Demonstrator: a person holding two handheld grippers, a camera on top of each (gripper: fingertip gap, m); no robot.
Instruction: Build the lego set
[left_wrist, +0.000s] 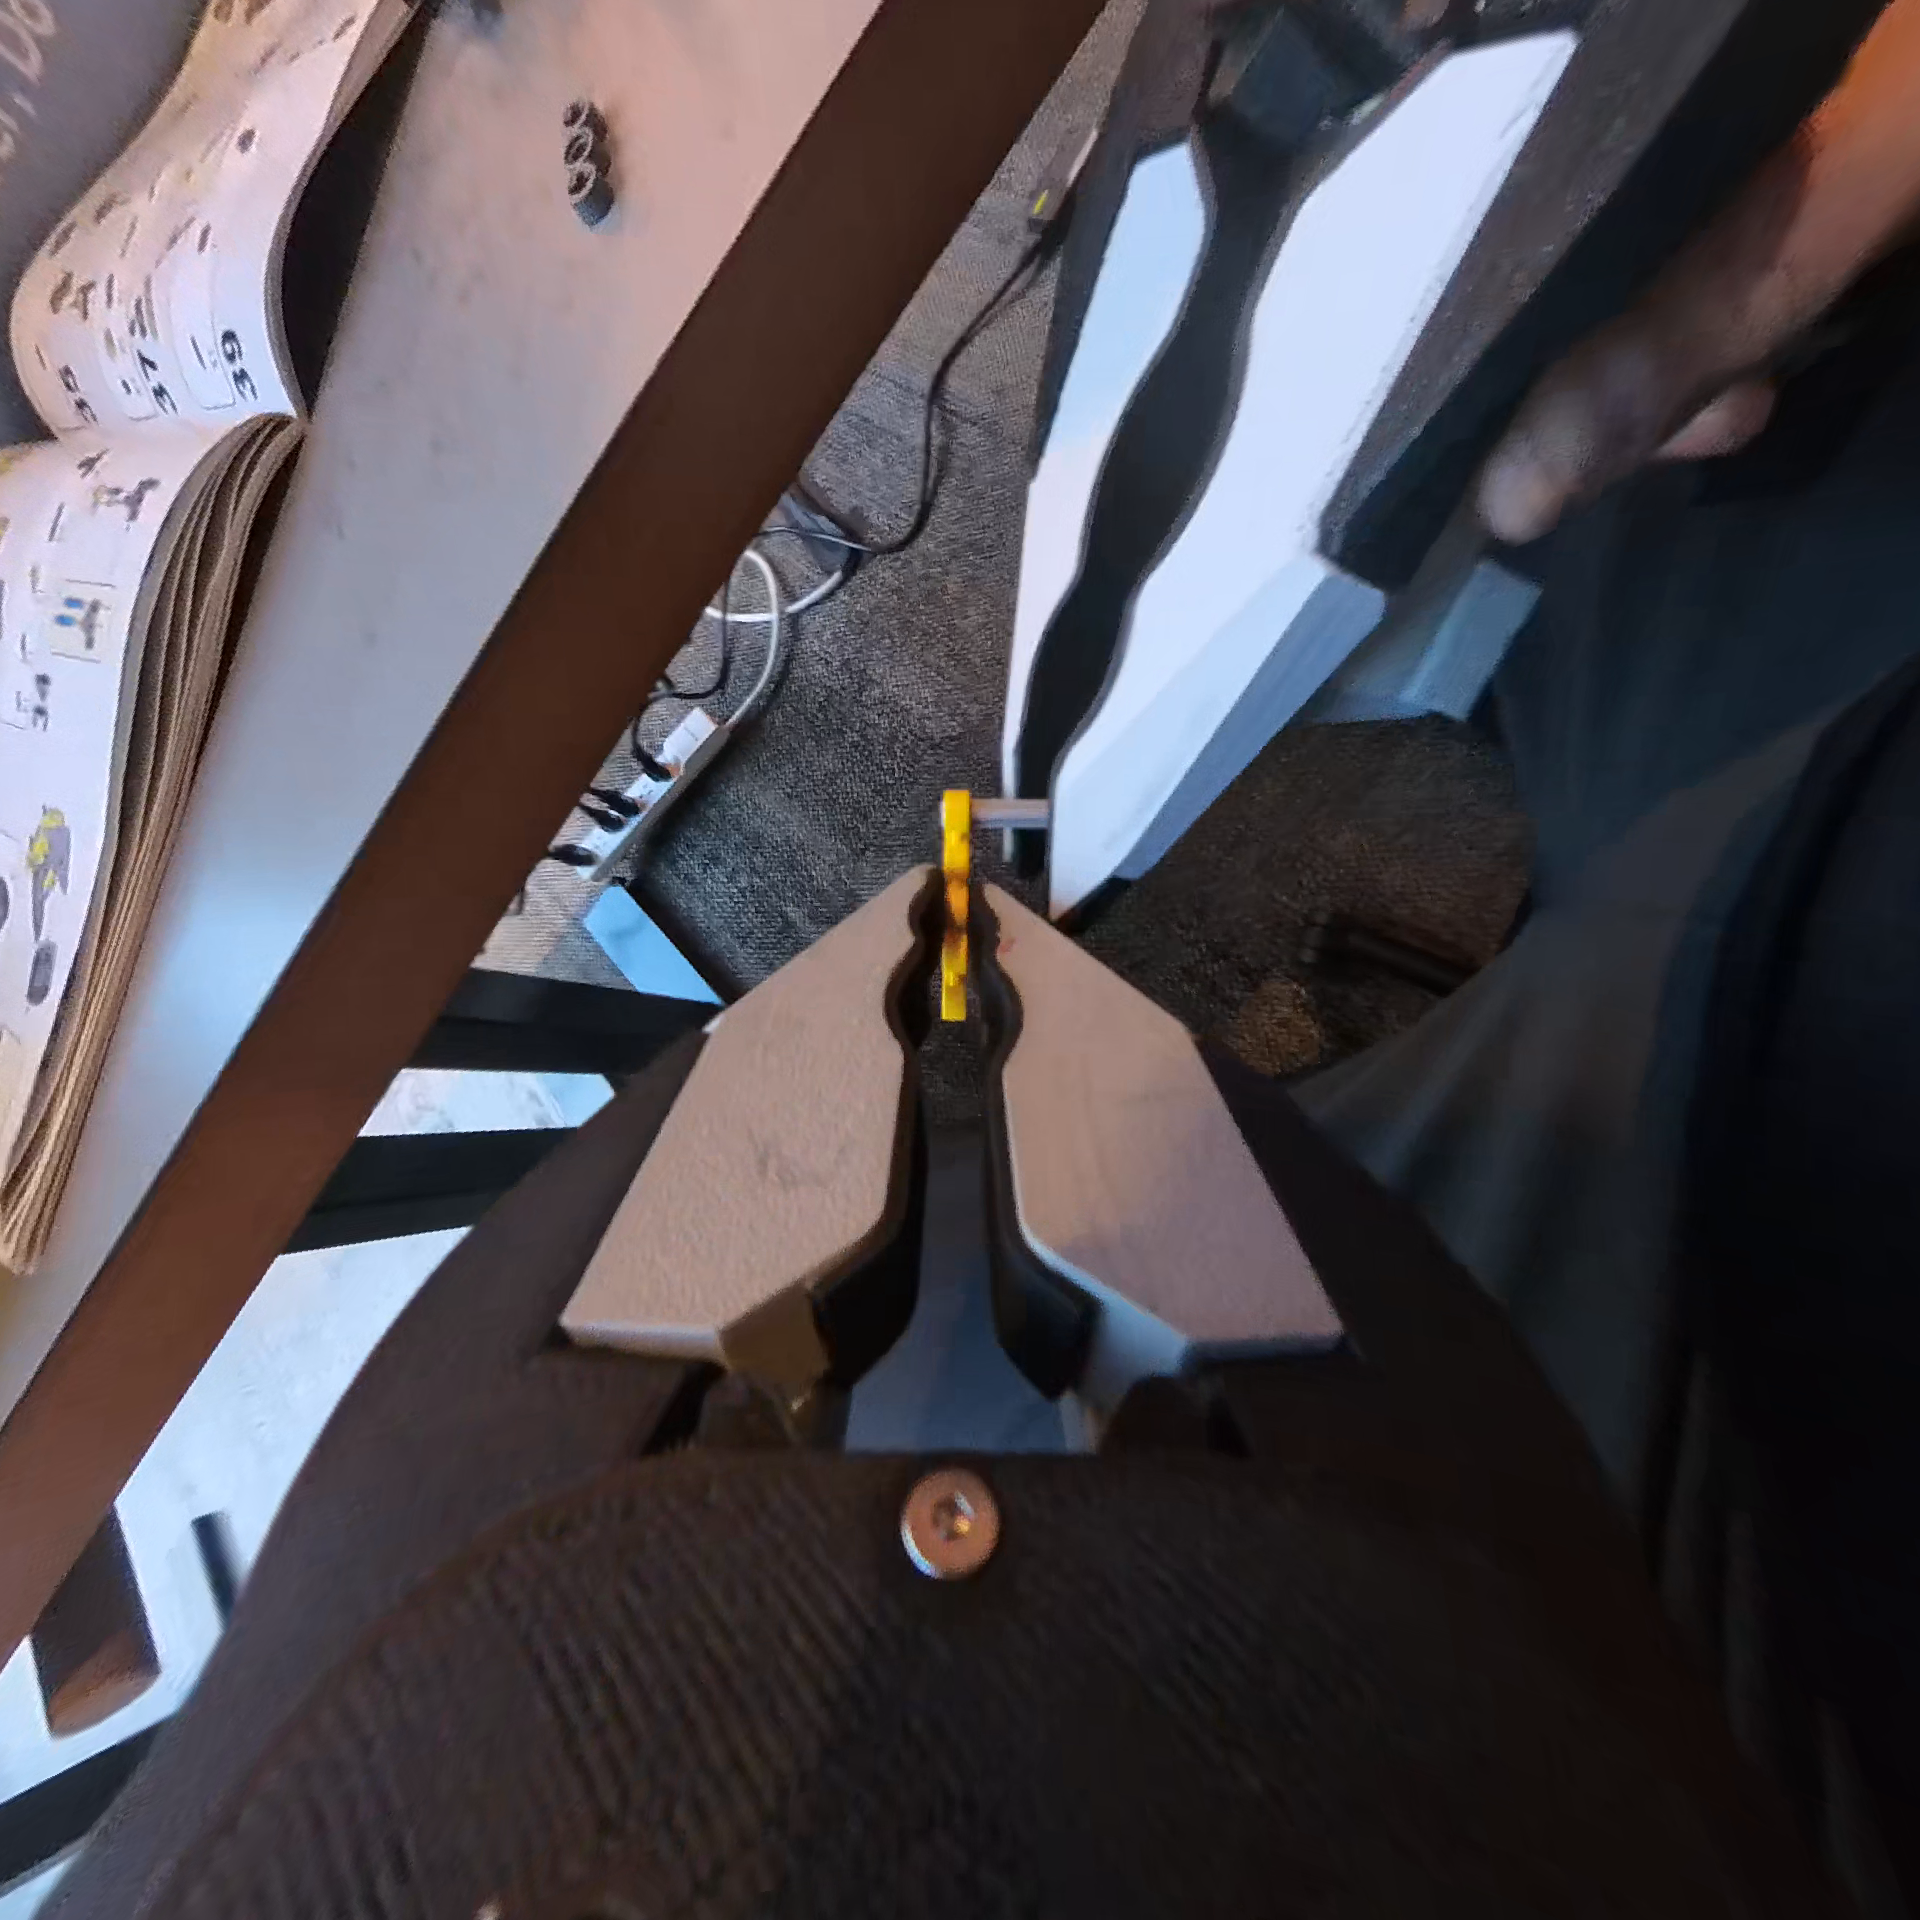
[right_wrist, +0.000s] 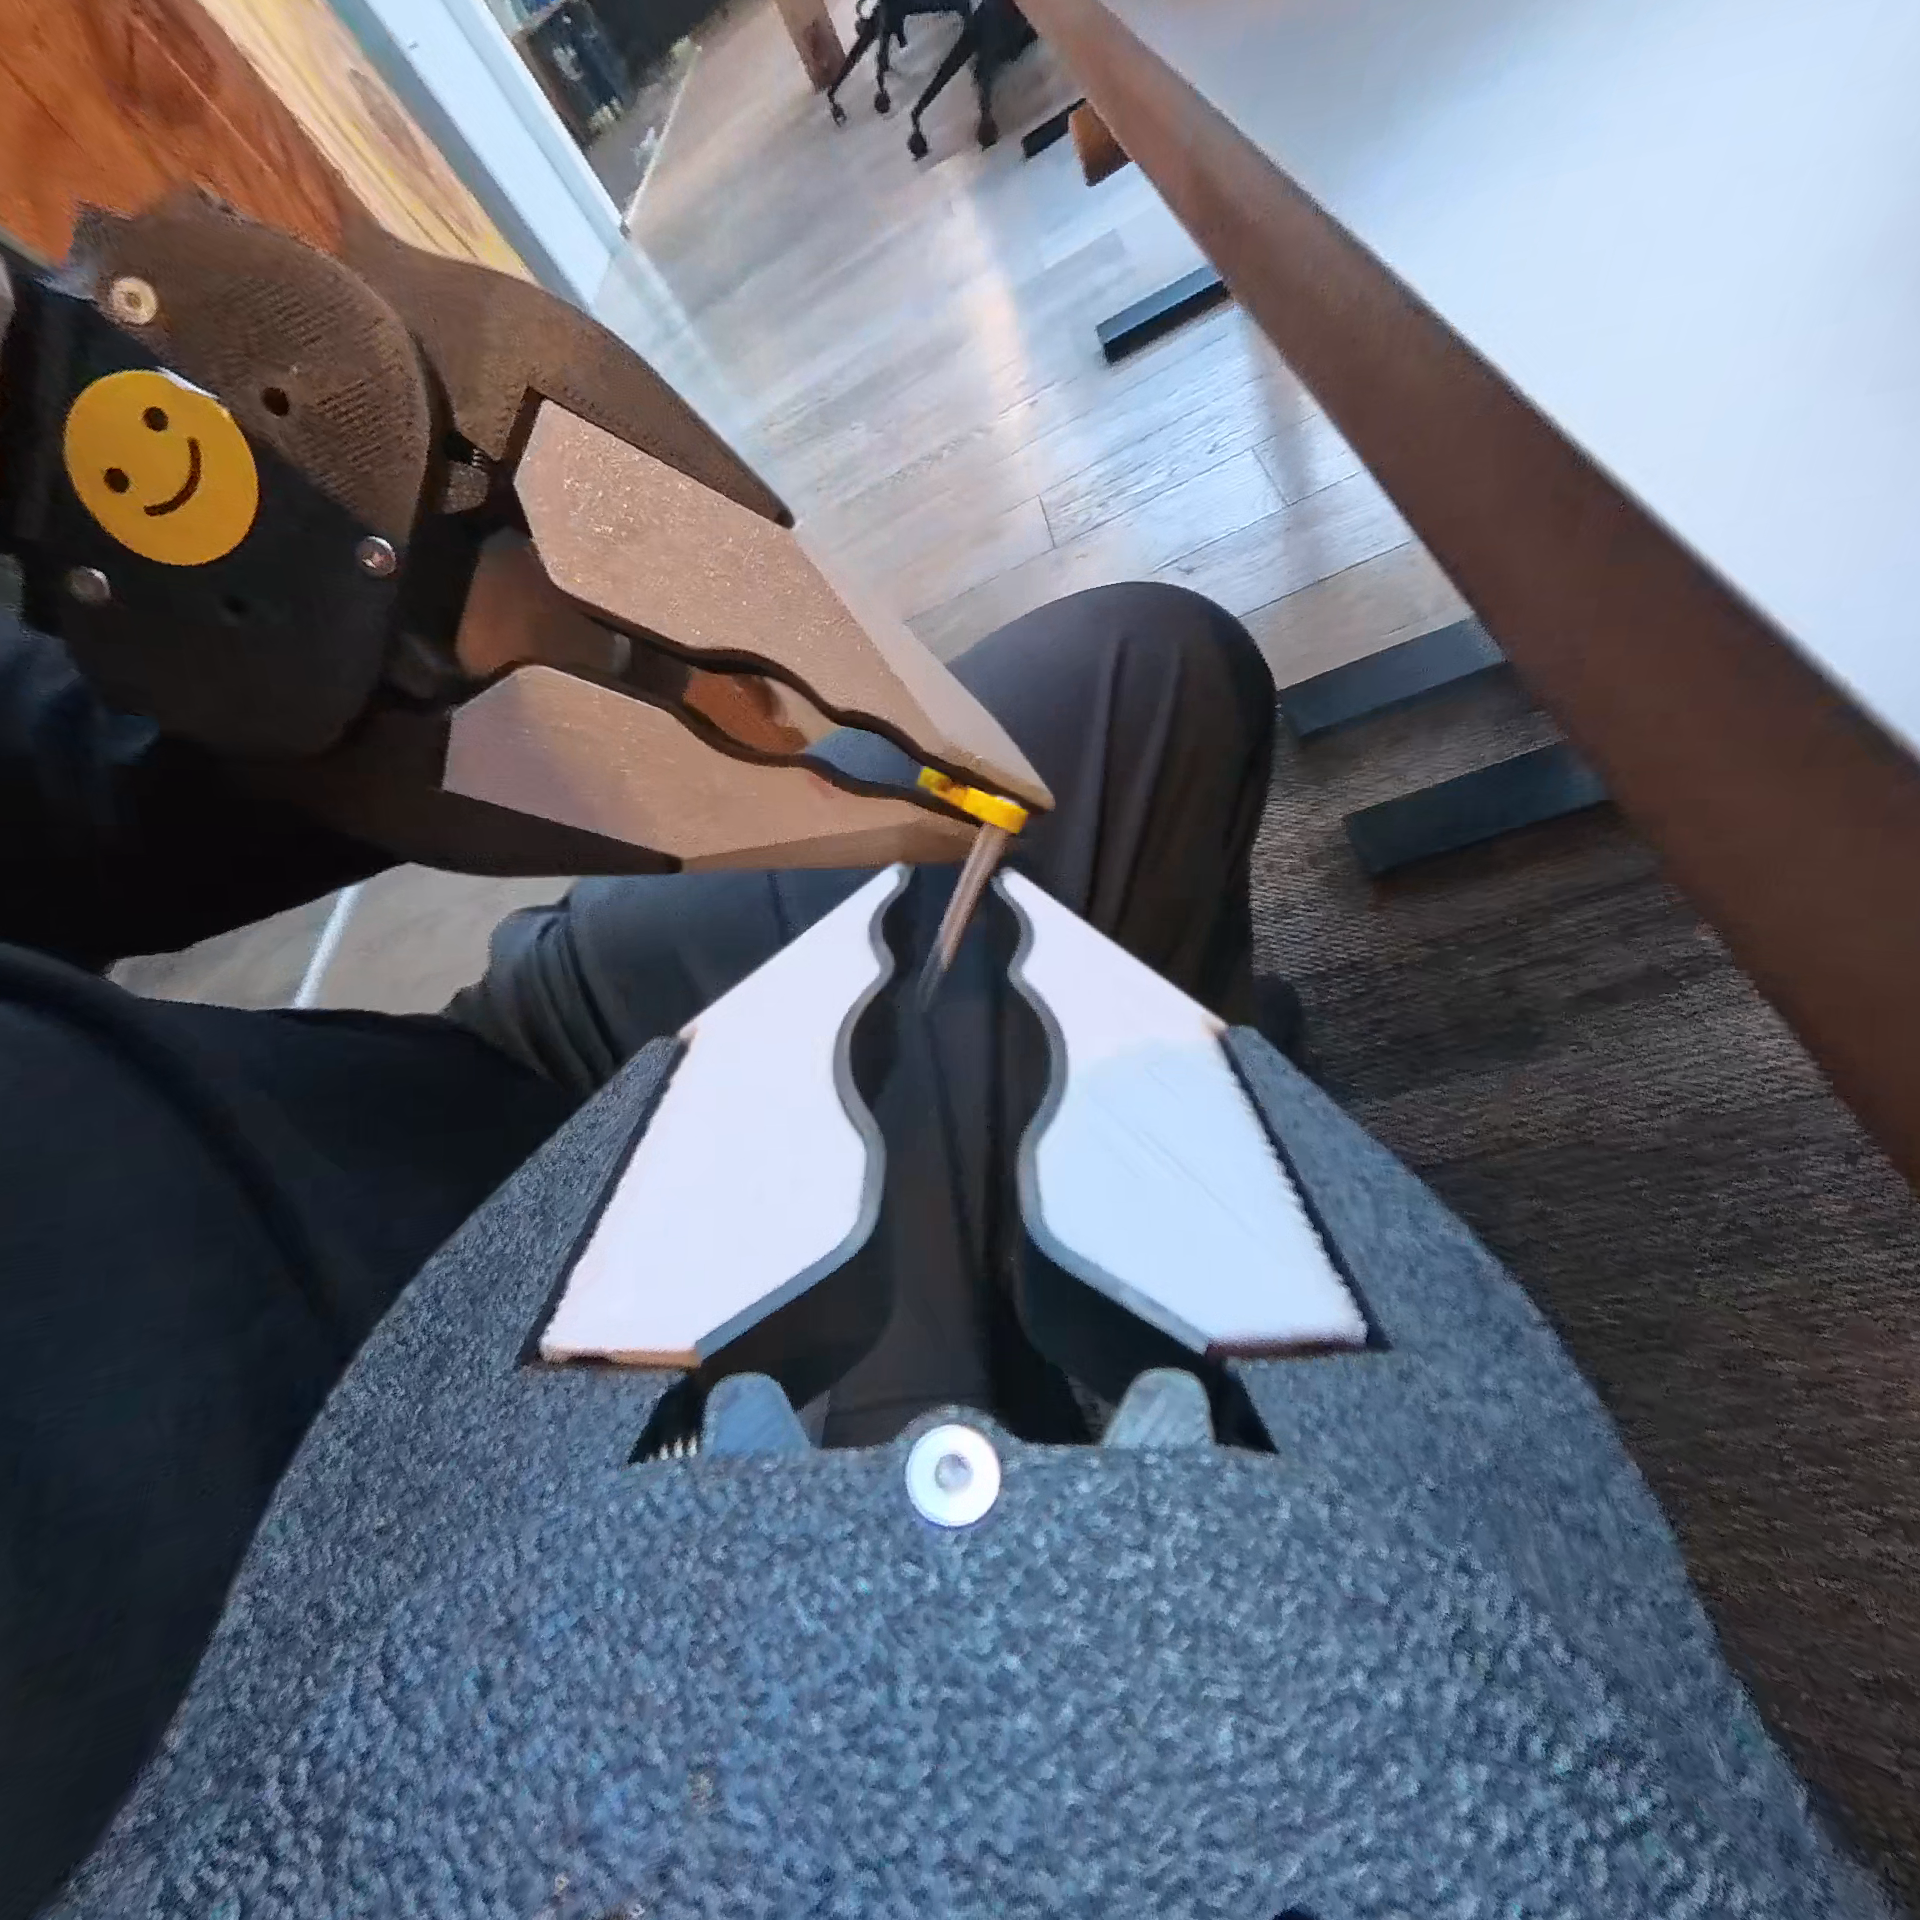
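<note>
The left tongs (left_wrist: 957, 902) are being held clenched on a small yellow piece (left_wrist: 955, 904), gripped at the fingertips with its upper end protruding toward twelve o'clock. A thin grey pin (left_wrist: 1016, 811) is seated in that protruding end and is projecting toward three o'clock, where it is meeting the tips of the right tongs (left_wrist: 1039, 883).

In the right wrist view, the same grey pin (right_wrist: 961, 912) is seen reaching down from the yellow piece (right_wrist: 977, 805) into the gap at the tips of the right tongs (right_wrist: 951, 883). The right tongs are standing parted; the pin is lying between the fingers, and whether either pad is touching it cannot be told.

Both tools are being held off the bench (left_wrist: 416, 520), past its edge and above the carpet (right_wrist: 1558, 1039) and the person's lap. An open instruction booklet (left_wrist: 114, 520) and a small black part (left_wrist: 588, 166) are lying on the bench at about ten to eleven o'clock.

Risk, as judged: the pin is slender and is being supported only at its seated end. A sideways load from the right fingers could lever it out or twist the yellow piece in its narrow tip grip. Anything released here would be falling to the lap or carpet, where it would be hard to recover.
</note>
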